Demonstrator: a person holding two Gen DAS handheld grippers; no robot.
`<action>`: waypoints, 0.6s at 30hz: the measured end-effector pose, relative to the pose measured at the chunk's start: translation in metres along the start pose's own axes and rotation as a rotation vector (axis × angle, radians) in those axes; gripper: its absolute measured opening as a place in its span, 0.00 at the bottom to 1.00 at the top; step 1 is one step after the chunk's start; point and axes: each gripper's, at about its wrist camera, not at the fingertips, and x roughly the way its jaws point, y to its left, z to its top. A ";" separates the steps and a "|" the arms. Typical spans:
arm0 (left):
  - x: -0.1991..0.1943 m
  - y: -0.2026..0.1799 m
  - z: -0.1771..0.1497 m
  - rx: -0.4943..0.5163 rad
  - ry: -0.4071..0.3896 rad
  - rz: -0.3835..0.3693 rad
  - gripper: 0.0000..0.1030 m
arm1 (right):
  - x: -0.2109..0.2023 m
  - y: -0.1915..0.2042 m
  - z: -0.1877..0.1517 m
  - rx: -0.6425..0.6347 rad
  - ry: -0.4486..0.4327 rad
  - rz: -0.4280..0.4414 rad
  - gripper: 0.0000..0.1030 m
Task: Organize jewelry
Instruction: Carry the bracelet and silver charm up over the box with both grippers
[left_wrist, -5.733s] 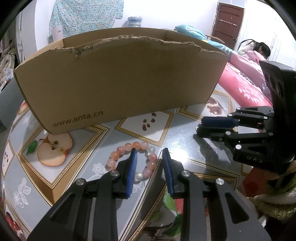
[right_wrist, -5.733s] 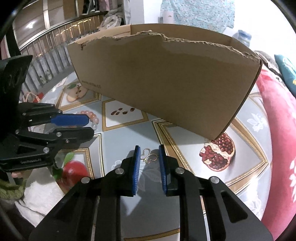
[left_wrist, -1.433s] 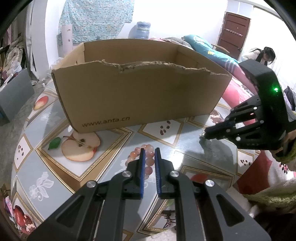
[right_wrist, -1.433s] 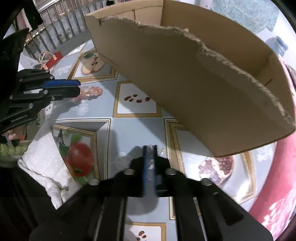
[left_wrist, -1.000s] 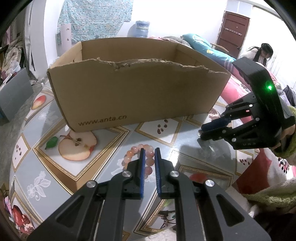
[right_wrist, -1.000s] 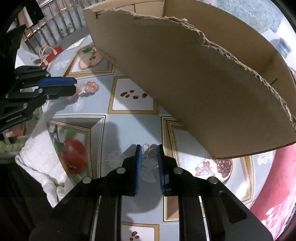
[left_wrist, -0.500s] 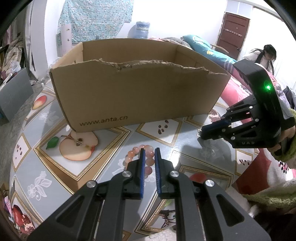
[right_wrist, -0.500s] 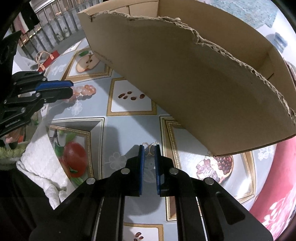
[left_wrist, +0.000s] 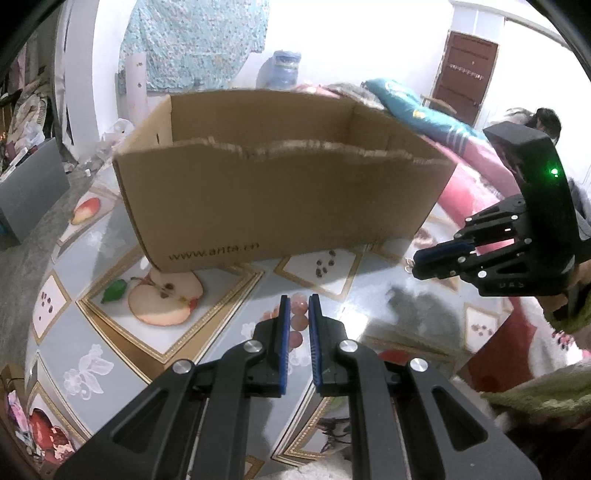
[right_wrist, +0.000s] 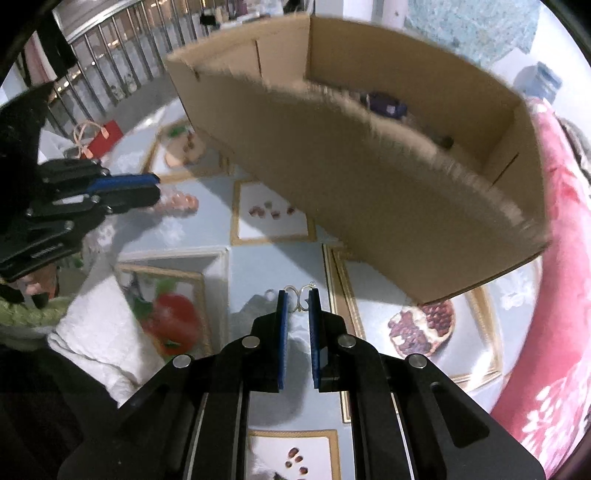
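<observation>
Both claws are closed on jewelry above the fruit-patterned desk (left_wrist: 92, 254). The left claw (left_wrist: 296, 306) pinches a pink bead bracelet (left_wrist: 298, 322), low in the middle of its own view, with several beads showing between the blue pads. The right claw (right_wrist: 295, 300) has just been closing and now nips a thin gold wire earring (right_wrist: 300, 294), whose loops poke out past the fingertips at lower centre of the right view. The cardboard box (left_wrist: 280, 206) fills the upper middle of both views, and a dark item already lies inside it.

The earring worries me most: only a sliver of wire sits between the pads, so a jolt or a brush against the box's ragged torn rim could flick it loose onto the busy pattern, where it would be hard to spot. The bracelet hangs by a few beads; a swing could let it slide out, or catch on that rim.
</observation>
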 end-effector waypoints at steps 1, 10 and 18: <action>-0.005 0.003 0.001 -0.008 -0.012 -0.008 0.09 | -0.010 0.001 0.002 0.000 -0.024 0.000 0.08; -0.057 0.025 0.056 -0.087 -0.139 -0.178 0.09 | -0.083 -0.012 0.049 0.021 -0.238 0.041 0.08; -0.049 0.028 0.144 -0.061 -0.161 -0.254 0.09 | -0.068 -0.062 0.115 0.065 -0.188 0.110 0.08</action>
